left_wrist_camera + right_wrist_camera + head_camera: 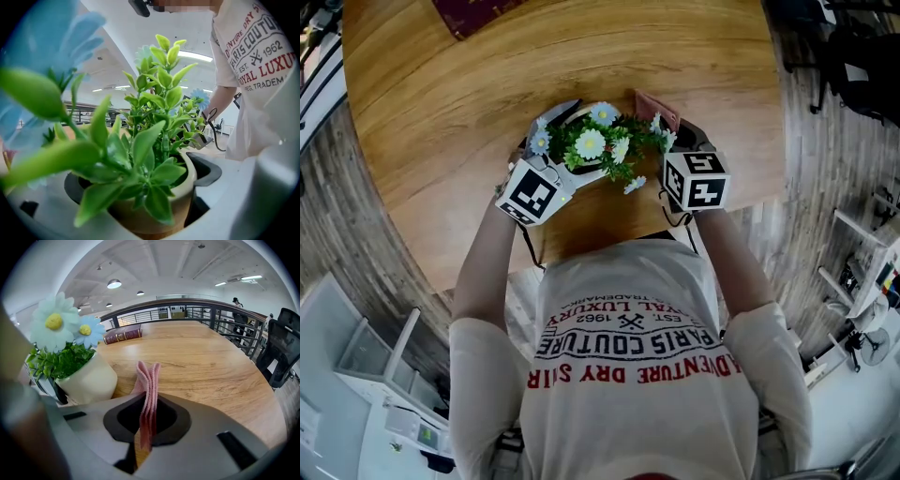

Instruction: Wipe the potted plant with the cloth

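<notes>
Head view
- Table [441, 112]: round, wood-grain top. A dark red book [473, 14] lies at its far edge.
- Potted plant [595, 145]: green leaves with white and pale blue daisies, over the near edge of the table, between the two grippers.
- Left gripper [567, 169]: marker cube towards the camera, jaws reaching in at the plant's left side.
- Right gripper [666, 122]: marker cube towards the camera, on the plant's right side. A pink cloth [656, 108] stands up from its tip, close to the outer leaves. Contact cannot be told here.
- Person: printed T-shirt [637, 356] in the lower frame, one forearm behind each gripper.

Left gripper view
- The jaws stand on either side of the cream pot [157, 201], closed against its wall just under the rim.
- Foliage fills the frame. One blurred blue daisy is at upper left.

Right gripper view
- The jaws are pressed together on the cloth, which is pinched as a folded strip and stands upright above them.
- The pot is to the left, just beside the cloth, with a gap of bare table showing between them.
- The book lies further back on the table. A metal railing [187, 312] is beyond it, and a black chair [283, 348] is at the right edge.
</notes>
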Available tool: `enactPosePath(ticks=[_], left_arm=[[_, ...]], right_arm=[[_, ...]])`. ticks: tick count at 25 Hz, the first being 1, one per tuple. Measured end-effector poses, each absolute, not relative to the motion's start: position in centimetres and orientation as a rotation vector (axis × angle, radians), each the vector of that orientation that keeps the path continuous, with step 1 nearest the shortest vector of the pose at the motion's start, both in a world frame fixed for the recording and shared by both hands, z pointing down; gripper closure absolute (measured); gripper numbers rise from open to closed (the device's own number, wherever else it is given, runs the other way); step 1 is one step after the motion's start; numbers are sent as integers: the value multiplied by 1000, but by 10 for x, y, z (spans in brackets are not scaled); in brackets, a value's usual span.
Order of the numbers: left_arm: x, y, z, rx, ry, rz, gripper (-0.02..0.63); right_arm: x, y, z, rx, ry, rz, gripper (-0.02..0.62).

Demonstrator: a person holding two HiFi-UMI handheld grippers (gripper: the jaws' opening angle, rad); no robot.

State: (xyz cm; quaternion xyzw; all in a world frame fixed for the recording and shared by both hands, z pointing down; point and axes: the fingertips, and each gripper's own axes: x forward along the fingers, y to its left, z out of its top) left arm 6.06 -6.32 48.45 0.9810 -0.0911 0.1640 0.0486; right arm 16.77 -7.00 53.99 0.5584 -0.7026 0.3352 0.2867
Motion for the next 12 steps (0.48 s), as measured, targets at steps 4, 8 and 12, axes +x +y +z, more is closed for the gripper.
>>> enactPosePath(ticks=[4,8,12], left_arm=[[60,-67,471,3010,-333,503,89],[59,-77,448,3015,-392,455,89],[58,-84,424,3033,-414,423,89]], right_arm=[[166,-68,535,1488,-1903,893,558],[154,-69,528,1439,-1995,869,558],[131,-65,515,1359,-2133,818,558]])
